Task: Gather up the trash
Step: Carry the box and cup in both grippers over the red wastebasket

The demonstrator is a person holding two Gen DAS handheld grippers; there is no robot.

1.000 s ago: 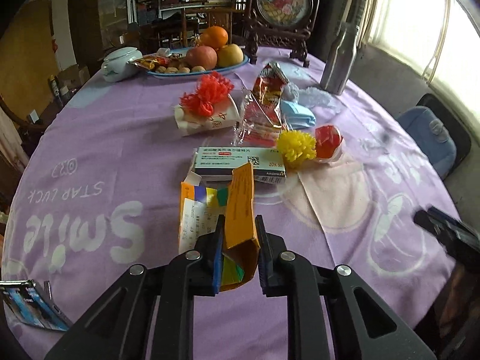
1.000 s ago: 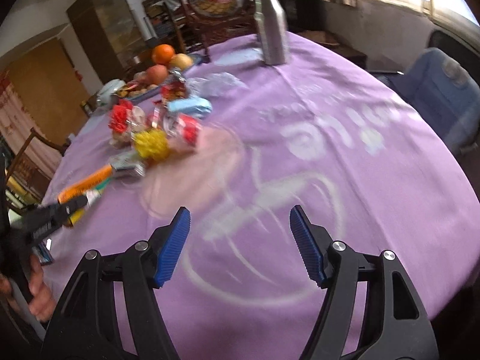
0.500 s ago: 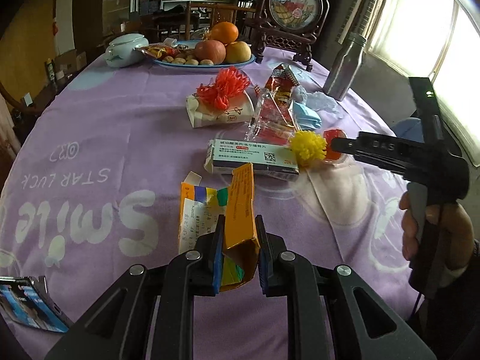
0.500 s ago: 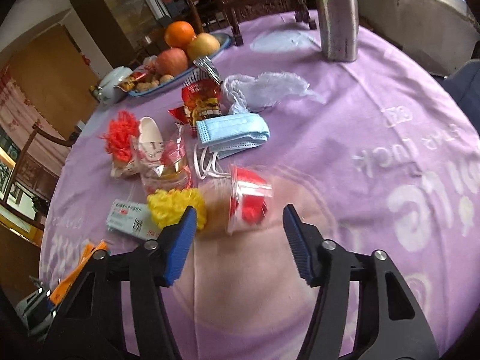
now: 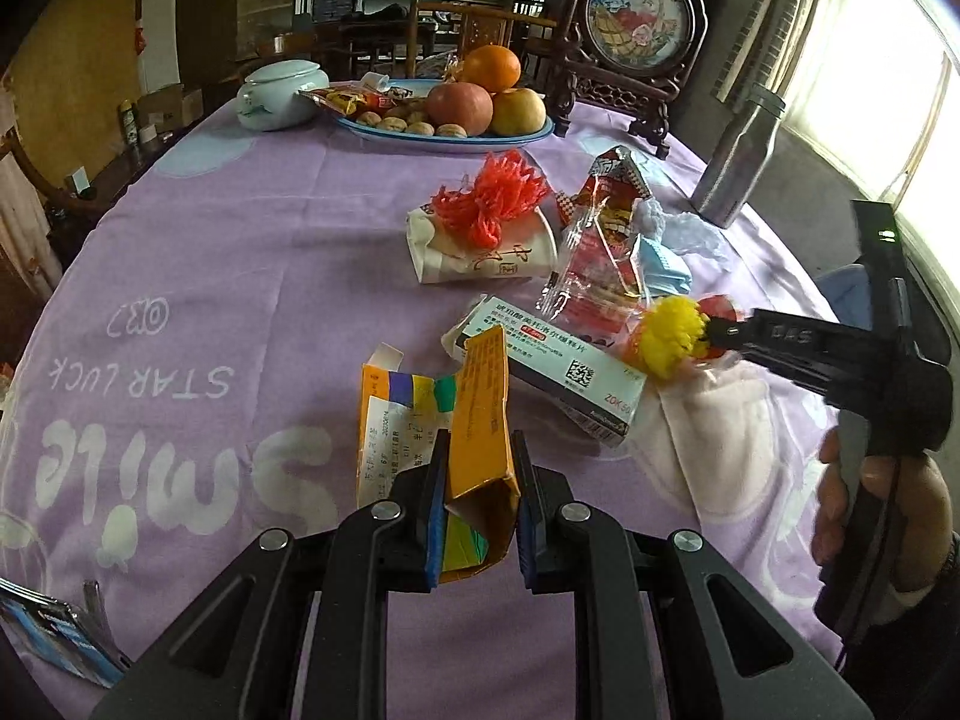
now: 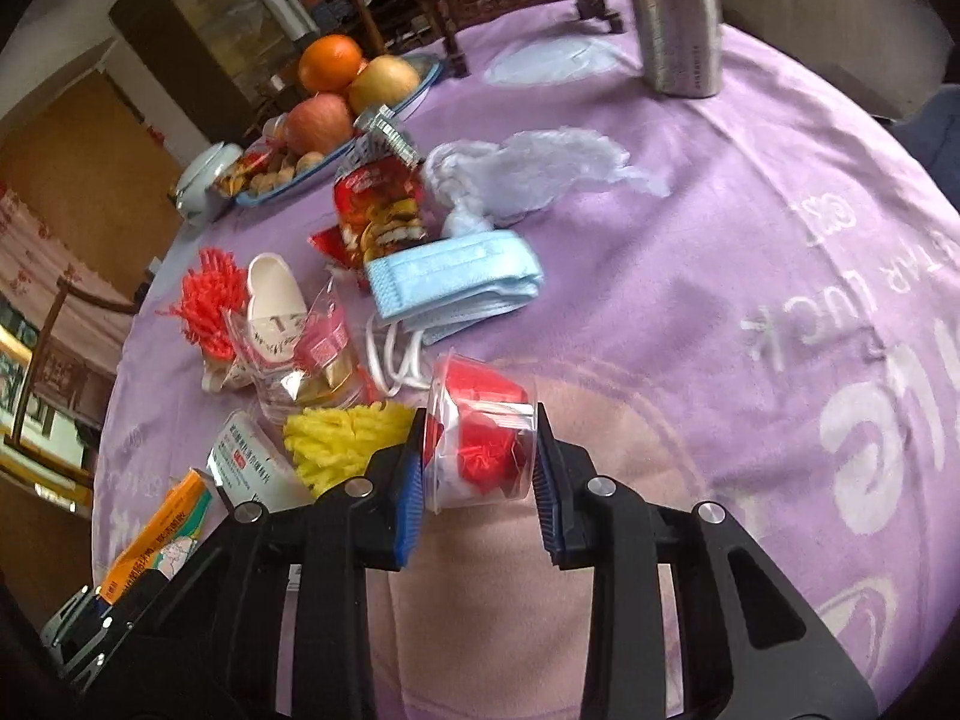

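Observation:
My left gripper (image 5: 477,510) is shut on an orange cardboard carton (image 5: 480,426), which stands torn open over the purple cloth. My right gripper (image 6: 477,468) is shut on a clear plastic cup with red stuffing (image 6: 480,438), lying on its side; the gripper also shows in the left wrist view (image 5: 714,330). Other trash lies around: a white medicine box (image 5: 552,360), a yellow pom-pom (image 6: 348,438), a blue face mask (image 6: 456,276), a red snack bag (image 6: 378,210), a crushed paper cup with red tassel (image 5: 486,240), and white tissue (image 6: 540,168).
A blue plate of fruit and nuts (image 5: 444,114), a white lidded jar (image 5: 276,96), a framed ornament on a stand (image 5: 630,30) and a steel bottle (image 6: 678,12) stand at the far side. A blue packet (image 5: 54,636) lies at the near left edge.
My right gripper moved in over the trash pile and closed around the clear cup with red stuffing. My left gripper kept its hold on the orange carton.

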